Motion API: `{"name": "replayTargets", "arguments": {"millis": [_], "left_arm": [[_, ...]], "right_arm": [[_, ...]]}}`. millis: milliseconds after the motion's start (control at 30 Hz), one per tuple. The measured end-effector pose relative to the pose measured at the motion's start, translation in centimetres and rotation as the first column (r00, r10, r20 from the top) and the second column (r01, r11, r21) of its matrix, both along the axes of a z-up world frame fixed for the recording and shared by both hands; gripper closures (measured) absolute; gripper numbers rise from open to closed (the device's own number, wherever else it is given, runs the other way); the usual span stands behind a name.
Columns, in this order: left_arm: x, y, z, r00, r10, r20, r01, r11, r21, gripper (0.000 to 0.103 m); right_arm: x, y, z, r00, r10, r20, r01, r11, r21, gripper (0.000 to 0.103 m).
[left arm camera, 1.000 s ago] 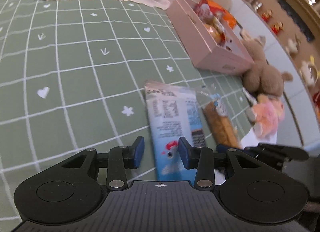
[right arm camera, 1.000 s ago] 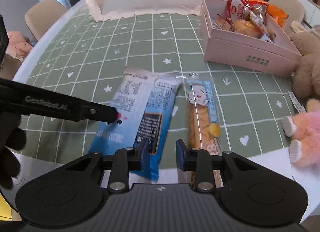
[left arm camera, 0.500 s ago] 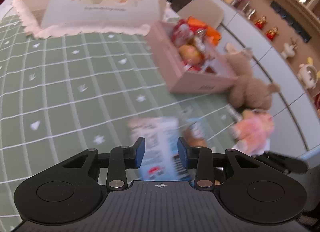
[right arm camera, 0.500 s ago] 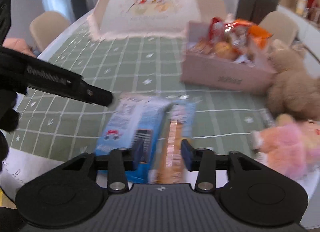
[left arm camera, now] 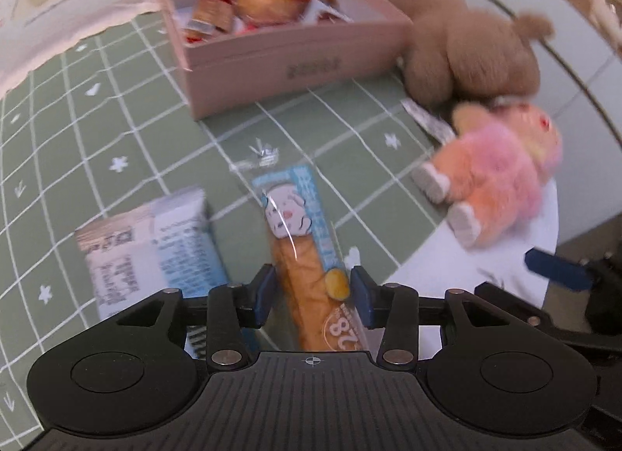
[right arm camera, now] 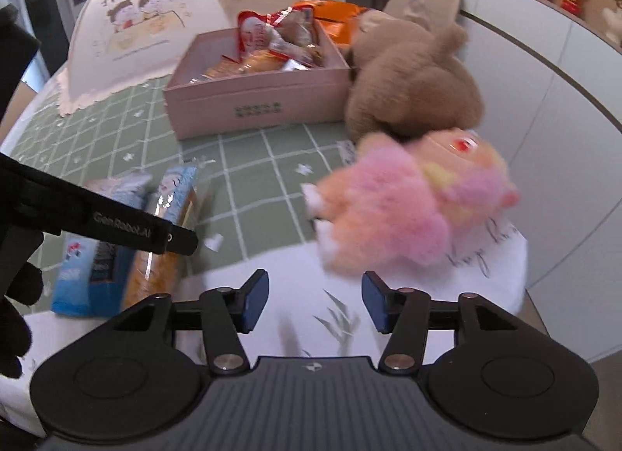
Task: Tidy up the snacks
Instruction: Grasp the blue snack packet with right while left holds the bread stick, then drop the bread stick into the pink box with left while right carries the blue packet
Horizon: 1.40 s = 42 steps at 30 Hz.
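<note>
We bring our left gripper (left arm camera: 313,291) down over the long bread-stick packet (left arm camera: 303,241), its jaws opening and straddling the packet's near end, the pads not yet pressing the wrapper. That approach lets us take the packet across its narrow width. Just left of those jaws lies the blue-and-white snack pack (left arm camera: 155,245). Ahead of them waits the pink box (left arm camera: 295,58), already heaped with snacks, where we judge both packets belong. Our right gripper (right arm camera: 315,301) hangs with jaws opening and nothing between them, the pink plush toy (right arm camera: 404,210) just ahead on the table edge.
</note>
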<state>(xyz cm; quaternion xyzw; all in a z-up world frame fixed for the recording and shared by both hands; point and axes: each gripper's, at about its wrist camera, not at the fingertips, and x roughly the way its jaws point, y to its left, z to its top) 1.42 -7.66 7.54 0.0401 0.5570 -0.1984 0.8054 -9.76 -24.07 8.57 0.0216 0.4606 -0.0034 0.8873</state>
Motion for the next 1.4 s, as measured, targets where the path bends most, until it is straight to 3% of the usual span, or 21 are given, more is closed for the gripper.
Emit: {"name": "replayTargets", "arguments": {"millis": [100, 267, 433, 533, 667, 733, 933, 1167, 1267, 1400], "left_arm": [[-0.4, -0.7, -0.1, 0.999, -0.044, -0.001, 0.044, 0.999, 0.003, 0.064], [-1.5, 1.4, 1.3, 0.999, -0.041, -0.029, 0.037, 0.989, -0.143, 0.070], [-2.8, 8.7, 4.4, 0.994, 0.107, 0.010, -0.102, 0.970, -0.221, 0.070], [-3.3, 14.0, 4.8, 0.974, 0.225, 0.025, -0.217, 0.959, -0.183, 0.070], [-4.1, 19.5, 3.9, 0.935, 0.354, -0.011, -0.351, 0.923, -0.157, 0.070], [-4.7, 21.2, 3.9, 0.926, 0.378, -0.016, -0.375, 0.912, -0.164, 0.070], [-5.5, 22.7, 3.0, 0.915, 0.402, -0.034, -0.401, 0.899, -0.177, 0.071], [-6.0, 22.2, 1.4, 0.937, 0.340, -0.074, -0.348, 0.925, -0.154, 0.070], [-5.9, 21.9, 1.1, 0.940, 0.332, -0.075, -0.340, 0.929, -0.145, 0.069], [-5.6, 21.4, 1.1, 0.948, 0.311, -0.073, -0.318, 0.941, -0.120, 0.068]], "right_arm": [[-0.4, -0.3, -0.4, 1.000, -0.006, -0.014, 0.006, 1.000, 0.000, 0.048], [0.4, 0.8, -0.3, 1.000, 0.022, -0.015, -0.022, 1.000, 0.012, 0.048], [1.7, 3.9, 0.1, 0.994, 0.114, -0.008, -0.112, 0.990, 0.089, 0.041], [3.1, 6.3, -0.6, 0.983, 0.173, -0.053, -0.161, 0.970, 0.181, 0.041], [5.1, 9.8, -1.9, 0.970, 0.216, -0.112, -0.181, 0.949, 0.259, 0.041], [5.9, 11.6, -2.0, 0.973, 0.207, -0.101, -0.177, 0.953, 0.244, 0.034], [7.0, 16.5, -2.1, 0.960, 0.259, -0.104, -0.236, 0.952, 0.195, 0.031], [6.9, 20.4, -2.9, 0.948, 0.309, -0.076, -0.306, 0.951, 0.046, 0.013], [6.8, 20.9, -3.1, 0.935, 0.349, -0.062, -0.350, 0.937, -0.011, 0.013], [6.6, 19.3, -1.9, 0.941, 0.330, -0.076, -0.332, 0.943, -0.003, 0.026]]}}
